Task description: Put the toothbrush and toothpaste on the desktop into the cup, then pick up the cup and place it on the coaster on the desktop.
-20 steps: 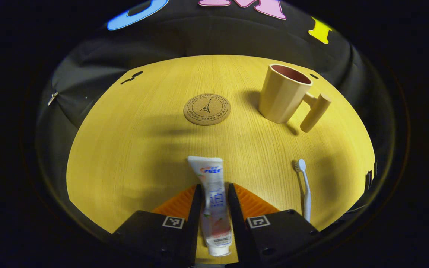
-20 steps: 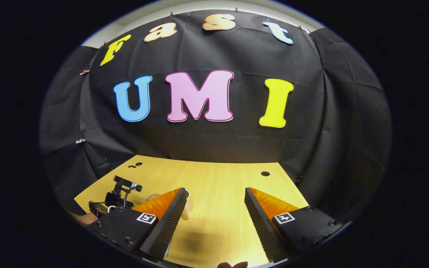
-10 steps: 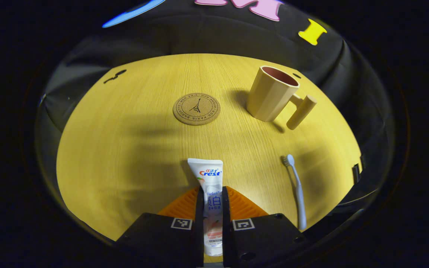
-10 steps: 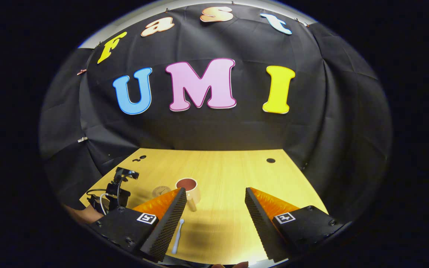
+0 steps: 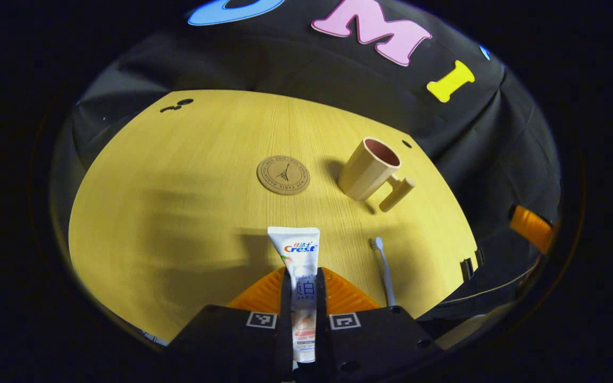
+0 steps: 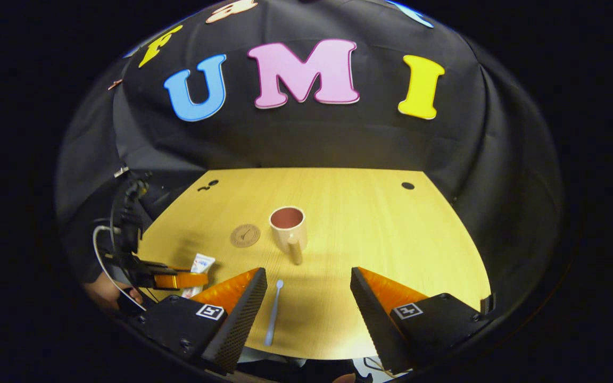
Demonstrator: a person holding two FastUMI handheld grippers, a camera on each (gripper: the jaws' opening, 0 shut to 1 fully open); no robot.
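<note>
The left gripper (image 5: 303, 290) has its two fingers pressed flat against the sides of the toothpaste (image 5: 298, 258), a white tube with its crimped end pointing forward, lifted clear above the desktop (image 5: 189, 202). In the right gripper view this same gripper (image 6: 179, 277) sits low at the left edge of the wooden surface (image 6: 391, 255), the tube's white end (image 6: 200, 264) sticking out past its fingers, and part of a hand (image 6: 105, 290) holding it shows underneath, with a cable looping up behind.

The right gripper (image 6: 306, 298) has its jaws spread wide with nothing between them, held above the near edge of the desktop and tilted down toward it.

The toothbrush (image 6: 273, 314) is pale blue and lies flat just inside the right gripper's left finger, bristle head pointing away toward the cup (image 6: 288, 227). The cup is beige with a dark reddish inside, standing upright mid-table, its peg-like handle turned toward the near edge. The round cork coaster (image 6: 245, 235) lies just beside the cup, not touching it.

The left gripper view adds the coaster's (image 5: 283, 175) printed tower design, the cup (image 5: 367, 169) and the toothbrush (image 5: 383, 266) lying to the right of the tube.
</note>
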